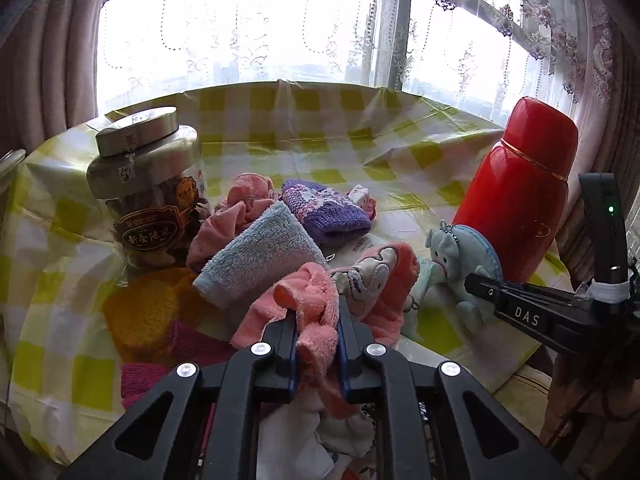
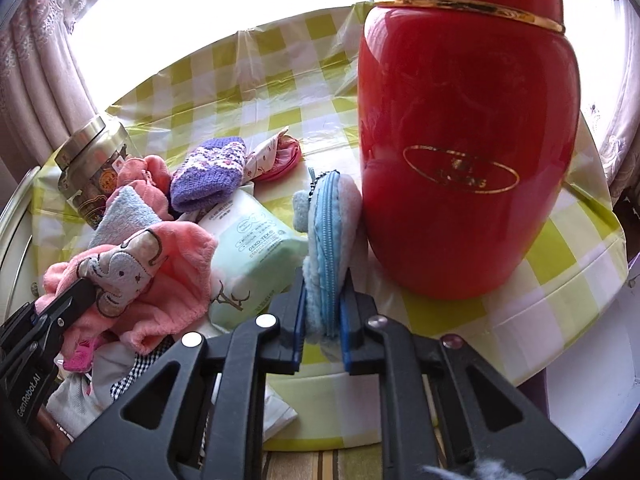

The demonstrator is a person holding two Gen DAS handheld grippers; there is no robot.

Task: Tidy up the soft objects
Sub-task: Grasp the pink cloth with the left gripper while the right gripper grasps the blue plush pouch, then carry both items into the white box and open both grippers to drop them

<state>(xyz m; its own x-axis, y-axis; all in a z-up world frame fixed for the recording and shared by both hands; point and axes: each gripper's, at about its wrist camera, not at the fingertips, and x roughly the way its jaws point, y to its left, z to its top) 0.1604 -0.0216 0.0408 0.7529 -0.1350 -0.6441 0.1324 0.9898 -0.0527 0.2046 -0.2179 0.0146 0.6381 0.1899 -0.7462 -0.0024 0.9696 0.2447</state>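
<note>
Tools gripped tight, we held a pink towel (image 1: 316,336) in the left tool (image 1: 318,340) and the plush pouch (image 2: 326,264) in the right tool (image 2: 323,320), both low on the tabletop (image 2: 560,248), probably to sort them.

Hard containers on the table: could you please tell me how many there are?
2: a lidded jar at the left by the cloth pile, a red flask at the right. Cloths may hide others.

Left claw (image 1: 318,334) pinches pink towel (image 1: 308,304).
</note>
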